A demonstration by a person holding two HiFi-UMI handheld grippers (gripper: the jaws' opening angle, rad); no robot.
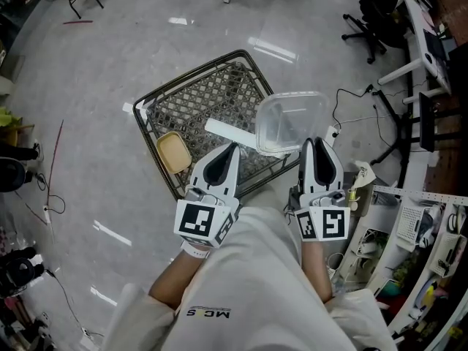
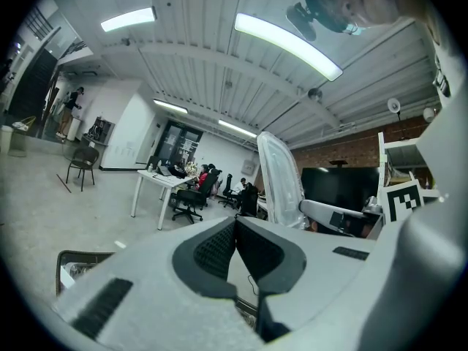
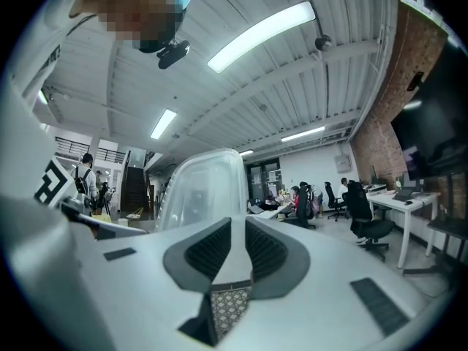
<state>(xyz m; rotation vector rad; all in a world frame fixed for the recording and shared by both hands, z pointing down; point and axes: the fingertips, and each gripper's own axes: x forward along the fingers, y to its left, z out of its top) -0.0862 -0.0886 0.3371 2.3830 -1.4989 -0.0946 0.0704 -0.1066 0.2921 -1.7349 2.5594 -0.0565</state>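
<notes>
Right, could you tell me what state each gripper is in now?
Left gripper: closed, nothing in it.
Right gripper: closed on the clear plastic container.

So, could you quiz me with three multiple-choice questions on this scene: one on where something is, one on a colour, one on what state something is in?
1. Where does the small tan plastic tray lie?
A. In the dark wire mesh basket on the floor
B. On a white desk
C. Inside the clear plastic container

2. What colour are the square markers on the gripper cubes?
A. Red and yellow
B. Black and white
C. Green and blue

3. What state is the right gripper in?
A. Wide open and empty
B. Shut on the clear plastic container's rim
C. Shut on the tray

Answers:
1 A: the tray rests on the basket's mesh, close to its rim.
2 B: the head view shows black squares on white.
3 B: the right gripper view shows the rim pinched between the jaws, with the container rising beyond them.
</notes>
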